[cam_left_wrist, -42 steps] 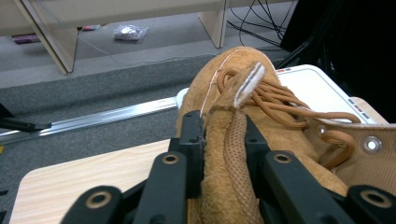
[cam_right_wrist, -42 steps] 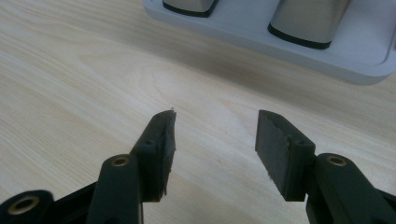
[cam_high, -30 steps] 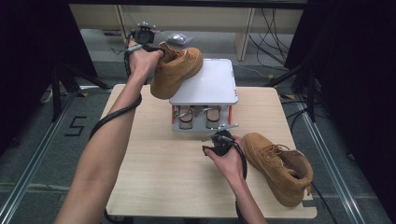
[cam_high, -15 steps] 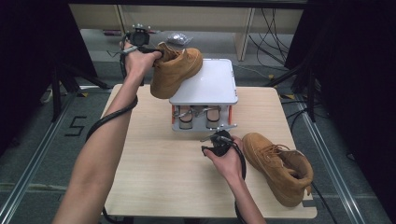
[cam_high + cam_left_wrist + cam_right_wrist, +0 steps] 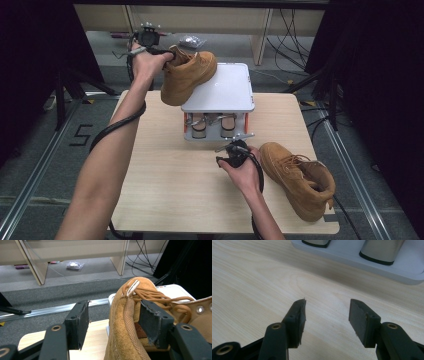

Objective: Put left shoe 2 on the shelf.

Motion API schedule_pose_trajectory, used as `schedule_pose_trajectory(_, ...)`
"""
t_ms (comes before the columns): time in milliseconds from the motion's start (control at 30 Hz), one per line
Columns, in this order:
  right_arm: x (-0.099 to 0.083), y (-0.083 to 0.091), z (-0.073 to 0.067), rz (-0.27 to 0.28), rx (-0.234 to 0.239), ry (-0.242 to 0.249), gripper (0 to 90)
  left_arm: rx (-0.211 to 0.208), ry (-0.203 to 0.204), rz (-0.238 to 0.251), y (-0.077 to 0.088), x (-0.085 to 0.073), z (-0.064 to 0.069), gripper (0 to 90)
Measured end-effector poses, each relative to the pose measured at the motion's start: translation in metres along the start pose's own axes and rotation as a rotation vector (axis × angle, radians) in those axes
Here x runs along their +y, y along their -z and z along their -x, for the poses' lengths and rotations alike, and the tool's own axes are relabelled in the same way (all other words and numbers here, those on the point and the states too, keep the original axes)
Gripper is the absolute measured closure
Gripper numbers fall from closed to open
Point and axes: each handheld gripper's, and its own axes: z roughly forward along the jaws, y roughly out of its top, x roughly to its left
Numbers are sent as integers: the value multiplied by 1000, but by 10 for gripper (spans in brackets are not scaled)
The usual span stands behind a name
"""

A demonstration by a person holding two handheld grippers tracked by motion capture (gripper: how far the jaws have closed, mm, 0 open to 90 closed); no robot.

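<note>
Seemingly halfway: one boot point(image 5: 187, 75) now rests tilted on the white stand point(image 5: 225, 90), overhanging its left edge, the left tool point(image 5: 113, 322) having just spread off its collar (which sits between the jaws). The second boot point(image 5: 297, 177) lies right of the stand, beside the spread, empty right tool point(image 5: 327, 315).

The right gripper point(image 5: 327, 315) holds its two black jaws well apart, with nothing between them. The pale, light-grained wooden tabletop point(image 5: 254, 280) lies under and ahead of them. Beyond the fingertips, at the far edge of the view, runs the flat light-grey base plate point(image 5: 402, 270) of a stand, resting on the wood (its near edge casts a soft shadow toward the jaws). On that plate stand two brushed-metal blocks with dark bottom rims: one point(image 5: 315, 242) ahead of the left jaw, the other point(image 5: 382, 250) ahead of the right jaw.
</note>
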Motion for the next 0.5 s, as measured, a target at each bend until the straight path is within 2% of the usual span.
schedule_pose_trajectory(33, 0, 0, 1, 0, -1, 15, 480, -1, -1, 3, 1, 0, 0, 406)
schedule_pose_trajectory(167, 0, -1, 0, 1, -1, 4, 480, -16, 0, 5, 10, 1, -3, 428)
schedule_pose_trajectory(233, 0, -1, 0, -2, 3, 14, 480, -28, 15, 8, 14, 1, -5, 447)
schedule_pose_trajectory(300, -1, -2, -2, 0, -9, -10, 480, -32, 13, 11, 19, 1, -7, 453)
schedule_pose_trajectory(367, -1, -3, -1, 10, -9, 9, 480, -38, 20, 21, 25, 0, -9, 456)
schedule_pose_trajectory(500, -1, -3, -3, 6, -8, 2, 480, -57, 44, 28, 36, -2, -14, 469)
